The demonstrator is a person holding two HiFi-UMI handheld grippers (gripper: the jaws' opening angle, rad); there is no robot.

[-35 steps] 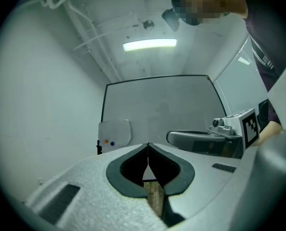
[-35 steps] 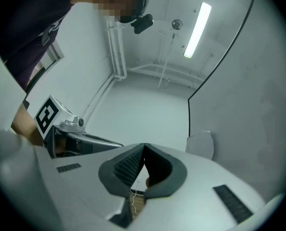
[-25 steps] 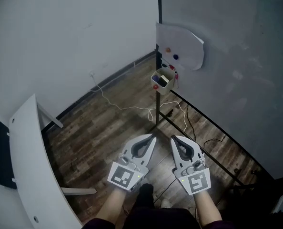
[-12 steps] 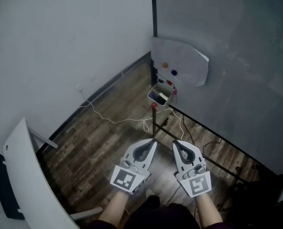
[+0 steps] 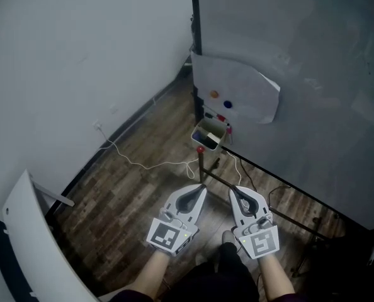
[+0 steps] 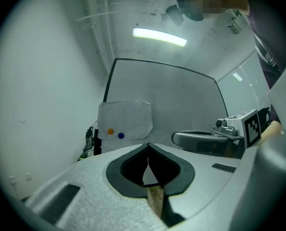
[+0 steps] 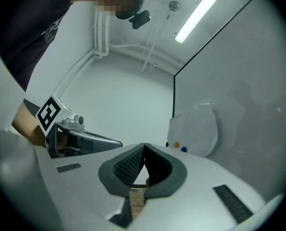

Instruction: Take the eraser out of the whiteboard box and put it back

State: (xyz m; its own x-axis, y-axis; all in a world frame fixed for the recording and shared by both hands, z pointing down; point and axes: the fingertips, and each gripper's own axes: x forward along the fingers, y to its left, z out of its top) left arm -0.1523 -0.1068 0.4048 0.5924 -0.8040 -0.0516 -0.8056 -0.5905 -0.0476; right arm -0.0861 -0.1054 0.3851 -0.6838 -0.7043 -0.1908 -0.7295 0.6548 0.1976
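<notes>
The whiteboard box (image 5: 209, 134) is a small open tray fixed low on the whiteboard's stand, a dark item inside and a red cap at its near corner; I cannot make out the eraser. A white sheet (image 5: 237, 94) with an orange and a blue magnet hangs on the board just above it. My left gripper (image 5: 201, 188) and right gripper (image 5: 232, 190) are side by side in front of the box, well short of it, both shut with nothing in them. In the left gripper view the sheet (image 6: 124, 121) sits ahead of the shut jaw tips; in the right gripper view the sheet (image 7: 193, 130) lies to the right.
The whiteboard (image 5: 300, 74) stands on a black frame (image 5: 262, 200) with a bar along the wooden floor. A white cable (image 5: 150, 164) trails from a wall socket across the floor. A white table edge (image 5: 29, 231) is at the lower left.
Both grippers have come closer to the box and whiteboard, which now sit nearer and lower in the head view. The table has slid toward the left edge. Both grippers stay shut.
</notes>
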